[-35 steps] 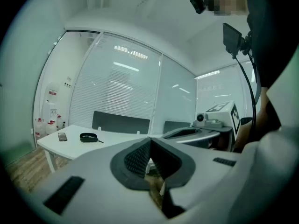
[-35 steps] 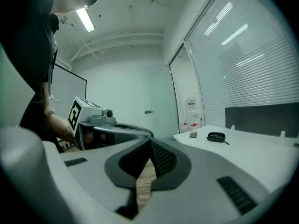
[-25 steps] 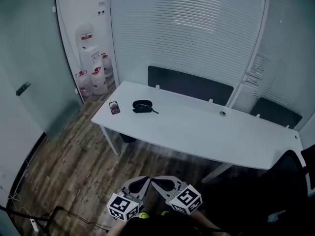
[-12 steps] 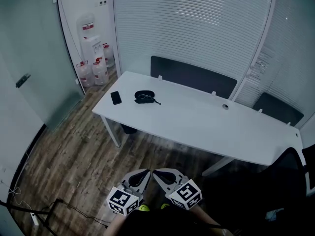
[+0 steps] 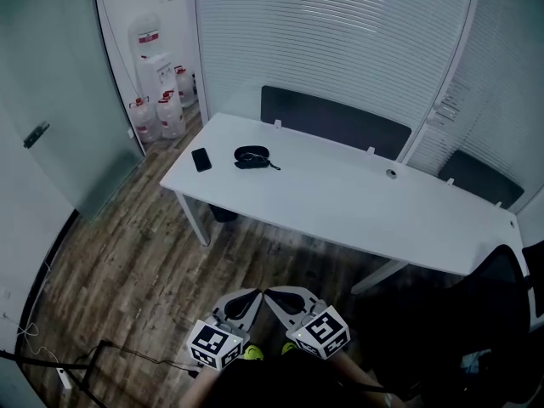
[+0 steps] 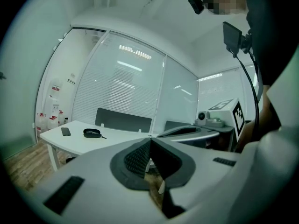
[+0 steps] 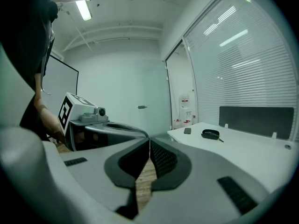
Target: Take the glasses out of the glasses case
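Dark oval glasses case, cord trailing right, upper left on table. Left gripper, right gripper: closed, empty.

Tool closed — glasses case on table.

I'm looking at a long white table on a wood-plank floor, with a dark phone lying flat near its left end. A dark divider panel stands along the table's far edge, and there's a second panel further right. I can see a small round cable port in the tabletop near the back. Closed white blinds cover the wall behind. In the far left corner is a white water dispenser with a few water jugs huddled at its foot. There's a black chair at bottom right and a cable trailing across the floor at bottom left.
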`<state>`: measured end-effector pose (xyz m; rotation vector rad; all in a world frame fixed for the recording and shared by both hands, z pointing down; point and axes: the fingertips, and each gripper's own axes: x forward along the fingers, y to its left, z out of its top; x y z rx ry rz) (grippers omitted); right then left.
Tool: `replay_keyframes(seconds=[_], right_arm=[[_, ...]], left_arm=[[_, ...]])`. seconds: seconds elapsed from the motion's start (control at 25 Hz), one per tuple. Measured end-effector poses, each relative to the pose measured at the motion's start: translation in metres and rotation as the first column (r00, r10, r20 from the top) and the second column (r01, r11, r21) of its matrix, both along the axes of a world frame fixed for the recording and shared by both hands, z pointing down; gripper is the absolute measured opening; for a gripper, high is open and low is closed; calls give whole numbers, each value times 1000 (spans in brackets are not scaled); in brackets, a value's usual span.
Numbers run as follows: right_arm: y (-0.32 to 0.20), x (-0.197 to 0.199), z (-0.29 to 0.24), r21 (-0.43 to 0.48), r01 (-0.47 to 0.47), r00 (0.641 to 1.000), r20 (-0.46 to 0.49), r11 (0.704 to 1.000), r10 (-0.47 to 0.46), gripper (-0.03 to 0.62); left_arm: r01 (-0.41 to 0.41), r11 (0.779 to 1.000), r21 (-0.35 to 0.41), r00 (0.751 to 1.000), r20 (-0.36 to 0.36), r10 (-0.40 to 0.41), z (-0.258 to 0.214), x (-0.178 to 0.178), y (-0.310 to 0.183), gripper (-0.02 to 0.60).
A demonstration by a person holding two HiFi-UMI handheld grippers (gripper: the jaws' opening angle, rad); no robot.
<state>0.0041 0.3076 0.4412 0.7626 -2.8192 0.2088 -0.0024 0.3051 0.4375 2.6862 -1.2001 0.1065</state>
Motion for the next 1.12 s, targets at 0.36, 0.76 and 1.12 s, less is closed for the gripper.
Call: replay_keyframes(seconds=[0.36, 0.76, 1.12], right_arm=[[1, -18, 3, 9, -28, 1000, -3, 1000, 28, 18], [-9, -32, 9, 3, -22, 999, -27, 1000, 23, 18], [-45, -44, 12, 0, -8, 1000, -29, 1000, 8, 17]], left_arm=[[-25, 1000, 15, 1000, -3, 25, 4, -17, 2, 11], [8, 1000, -8, 999, -44, -8, 9, -34, -7, 11], [18, 1000, -24, 999, -32, -19, 11, -44, -38, 11]])
